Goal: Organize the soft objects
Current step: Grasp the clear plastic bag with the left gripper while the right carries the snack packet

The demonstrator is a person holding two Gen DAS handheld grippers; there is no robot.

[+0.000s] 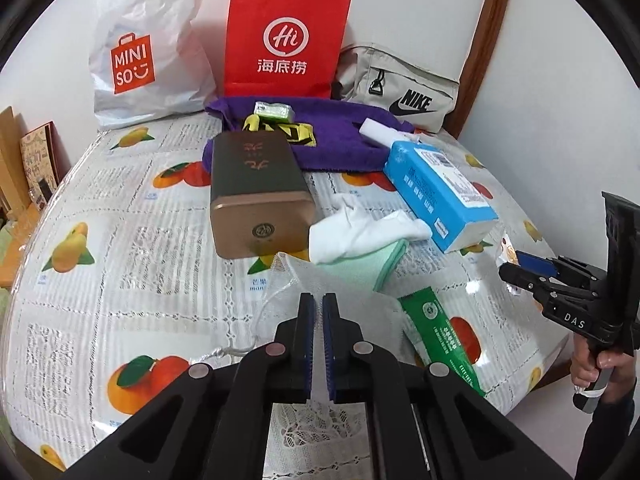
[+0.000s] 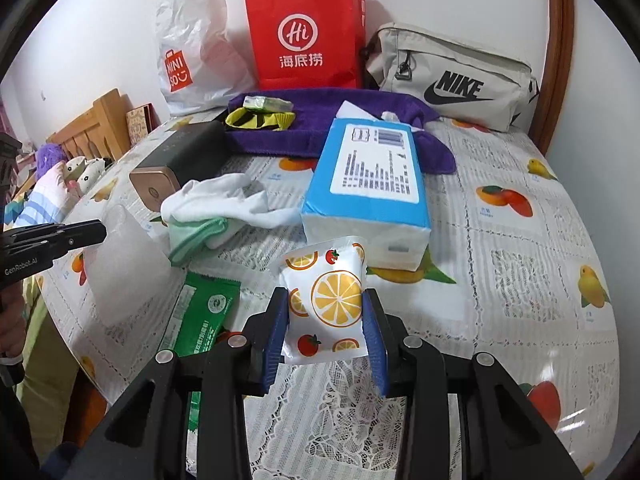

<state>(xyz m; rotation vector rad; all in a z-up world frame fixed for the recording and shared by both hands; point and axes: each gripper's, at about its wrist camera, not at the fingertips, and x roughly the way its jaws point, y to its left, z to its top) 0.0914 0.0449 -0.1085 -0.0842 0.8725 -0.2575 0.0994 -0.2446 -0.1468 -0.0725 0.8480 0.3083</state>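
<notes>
Your left tool is pressed together on the white mesh pouch, lifting its edge just ahead of the tips. Your right tool pinches the fruit-print packet upright between its pads, clear of the worktop, probably ready to go into the pouch.

At the back of the counter stand three bags against the wall. Before them lies a towel, a tissue pack overlapping its right end. A tin lies at left centre, socks between tin and pack.
</notes>
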